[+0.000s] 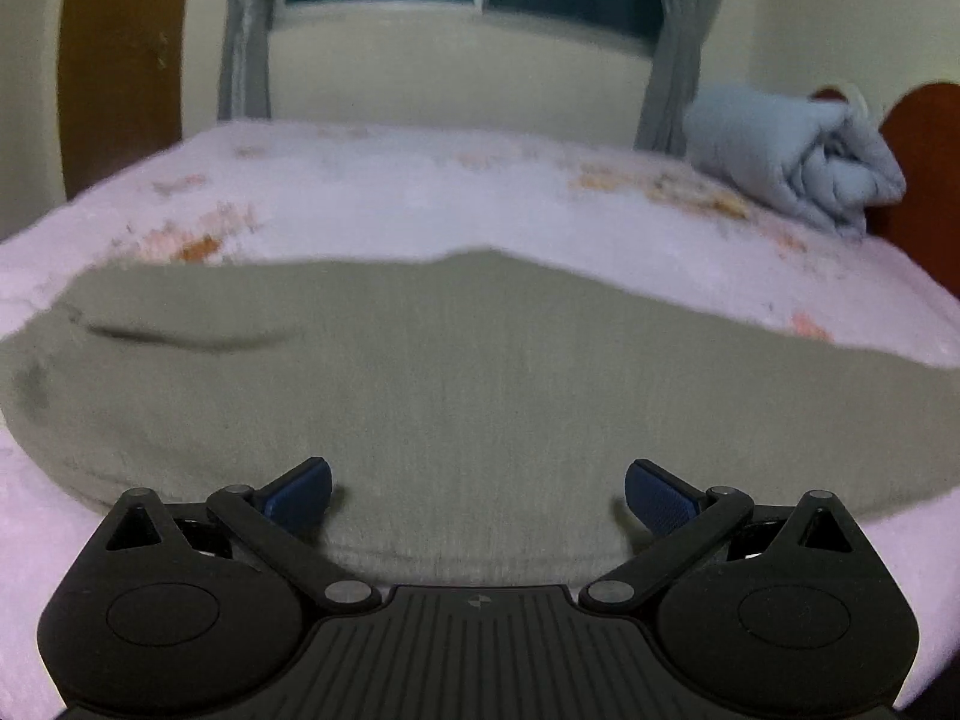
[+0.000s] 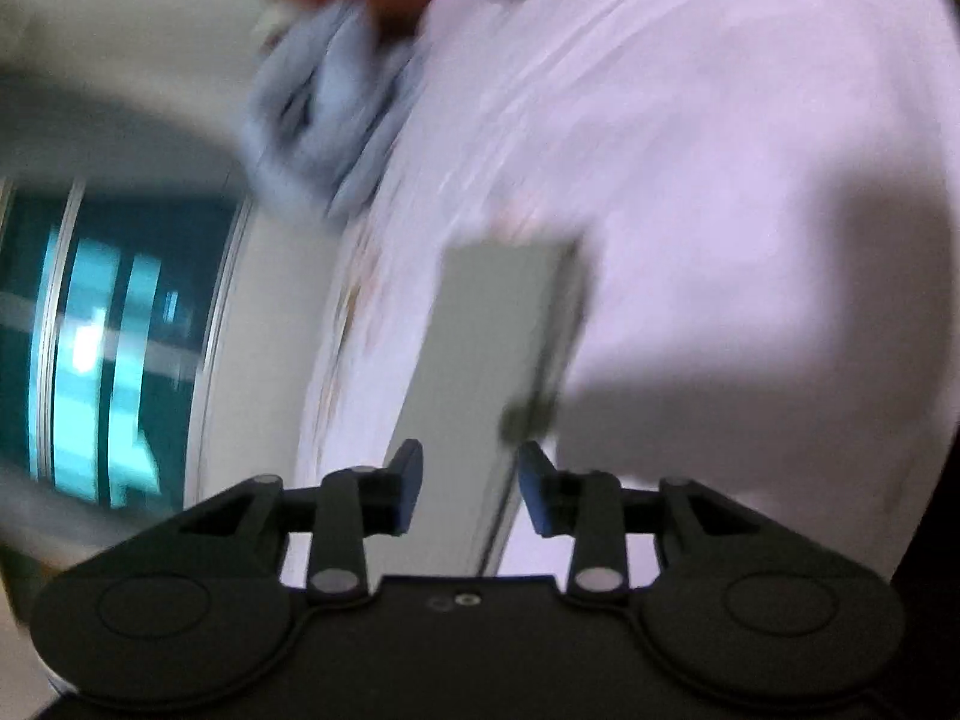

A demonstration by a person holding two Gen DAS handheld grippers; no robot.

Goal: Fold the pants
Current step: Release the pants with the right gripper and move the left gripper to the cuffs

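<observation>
The olive pants (image 1: pixel 456 372) lie flat on the bed (image 1: pixel 420 192), long axis running crosswise just ahead of the gaping, empty left tongs (image 1: pixel 478 495). The right tongs (image 2: pixel 470 483) stand partly open, pants between them, unpressed.

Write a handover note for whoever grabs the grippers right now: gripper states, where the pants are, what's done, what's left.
Left gripper: open, empty, over the near edge of the pants.
Right gripper: part open; pants lie between the jaws, no clear pinch. View blurred.
Pants: olive, spread flat on the pink bed.
Done: how many folds, cannot tell.
Left: probably regrip and finish folding.
</observation>
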